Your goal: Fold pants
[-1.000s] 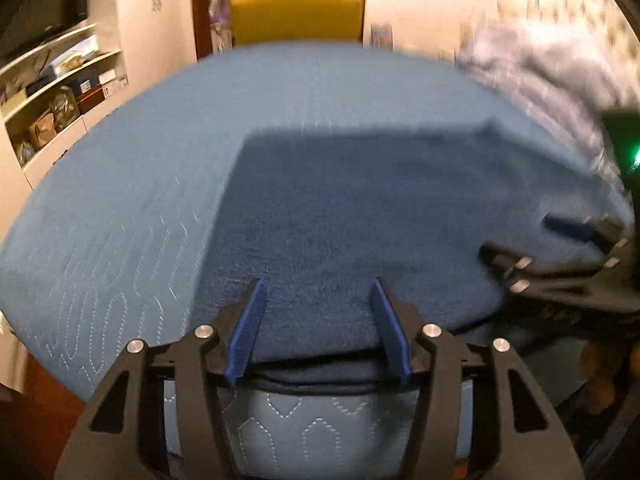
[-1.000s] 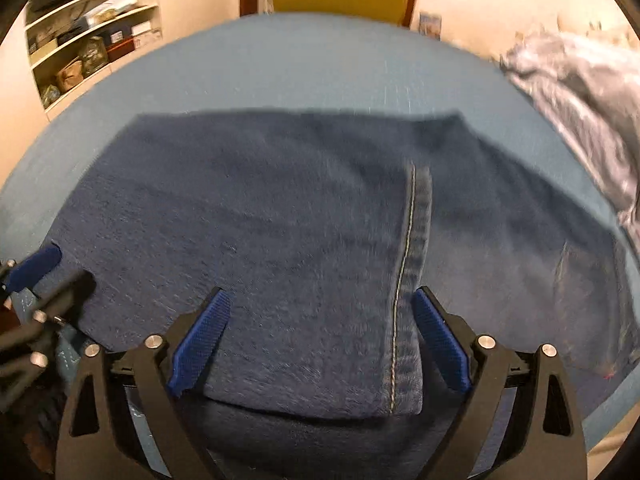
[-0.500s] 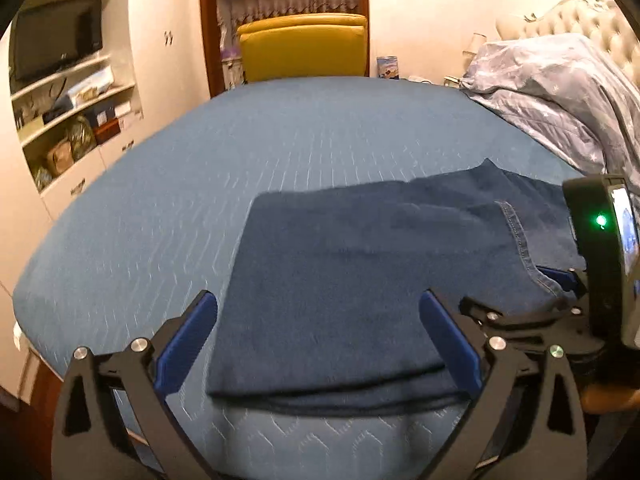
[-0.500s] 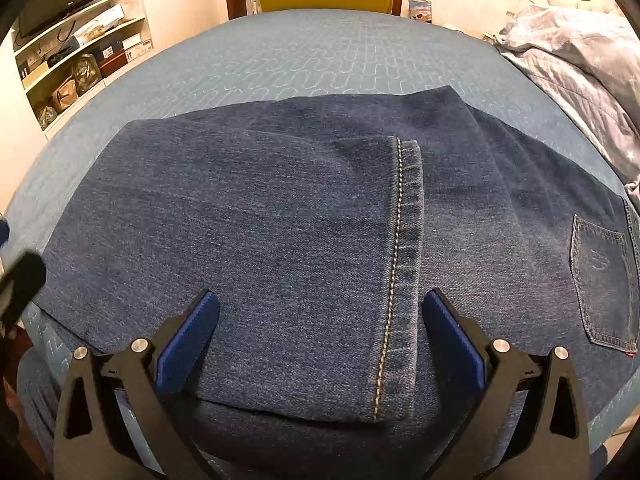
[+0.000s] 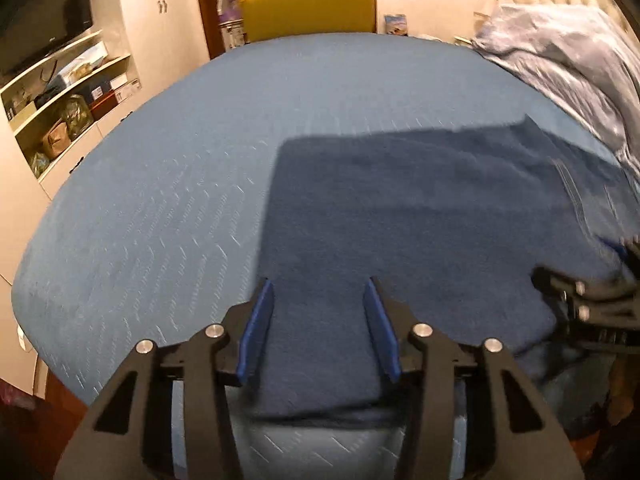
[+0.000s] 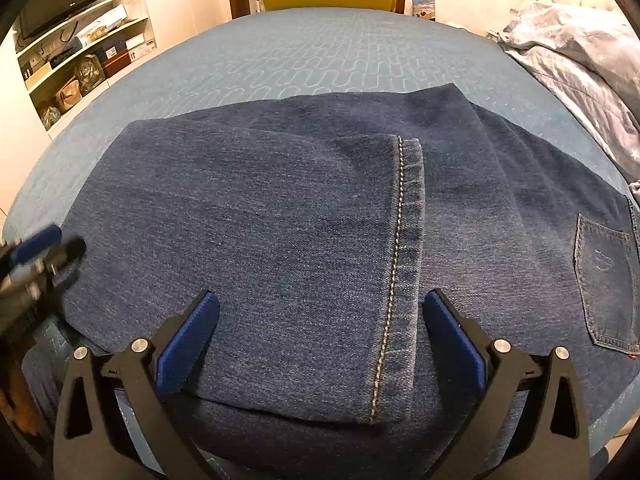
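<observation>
Dark blue jeans (image 6: 304, 232) lie folded on the blue bed (image 6: 320, 56), the leg hem with pale stitching (image 6: 400, 240) laid over the upper part; a back pocket (image 6: 604, 280) shows at the right. My right gripper (image 6: 320, 320) is open, its jaws wide apart over the near edge of the folded leg. My left gripper (image 5: 318, 312) is half closed but not gripping, its blue fingers over the jeans' near left part (image 5: 400, 220). Each gripper shows at the edge of the other's view.
A grey-blue quilt (image 5: 560, 64) is bunched on the bed at the right. A yellow chair (image 5: 308, 4) stands beyond the far edge. Shelves with boxes and bags (image 5: 64, 104) line the left wall. The bed's near edge is just below both grippers.
My left gripper has narrowed from wide open to half closed and moved down and forward over the jeans. My right gripper stays open in nearly the same place.
</observation>
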{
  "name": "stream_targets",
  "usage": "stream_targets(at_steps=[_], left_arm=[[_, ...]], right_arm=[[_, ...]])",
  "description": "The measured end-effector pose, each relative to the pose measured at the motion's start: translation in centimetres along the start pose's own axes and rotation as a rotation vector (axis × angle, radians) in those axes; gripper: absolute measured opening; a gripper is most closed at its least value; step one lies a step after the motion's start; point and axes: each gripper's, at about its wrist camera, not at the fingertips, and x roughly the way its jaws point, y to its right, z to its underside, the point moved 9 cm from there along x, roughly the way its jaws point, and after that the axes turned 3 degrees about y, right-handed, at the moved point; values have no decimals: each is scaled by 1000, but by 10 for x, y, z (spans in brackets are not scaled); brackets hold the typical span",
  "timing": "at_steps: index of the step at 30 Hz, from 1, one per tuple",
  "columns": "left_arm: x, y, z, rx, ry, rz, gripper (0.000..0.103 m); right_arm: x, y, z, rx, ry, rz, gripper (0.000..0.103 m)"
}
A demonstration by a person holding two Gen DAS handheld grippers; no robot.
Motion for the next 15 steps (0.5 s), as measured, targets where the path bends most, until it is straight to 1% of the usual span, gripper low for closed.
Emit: stream_targets(at_steps=[4, 5, 6, 8, 9, 11, 12, 14, 15], left_arm=[[1, 2, -41, 33, 38, 48, 47], [4, 8, -51, 51, 41, 73, 47], [12, 16, -62, 69, 37, 111, 47], [30, 21, -73, 87, 8, 132, 47], [45, 21, -77, 100, -21, 125, 47], [69, 12, -78, 105, -78, 67, 47], [77, 6, -79, 96, -97, 53, 49], [84, -4, -84, 71, -99, 40, 50], [87, -10, -84, 73, -103, 12, 58]], right_arm=[[1, 3, 0, -1, -2, -2, 99], [1, 3, 0, -1, -3, -2, 99], [1, 3, 0, -1, -5, -2, 99], [2, 5, 0, -2, -10, -2, 99], [2, 5, 0, -2, -11, -3, 99], [2, 6, -1, -4, -16, -6, 99], [2, 6, -1, -5, -18, -7, 99], [3, 7, -1, -5, -20, -9, 99], [3, 7, -2, -5, -19, -9, 99]])
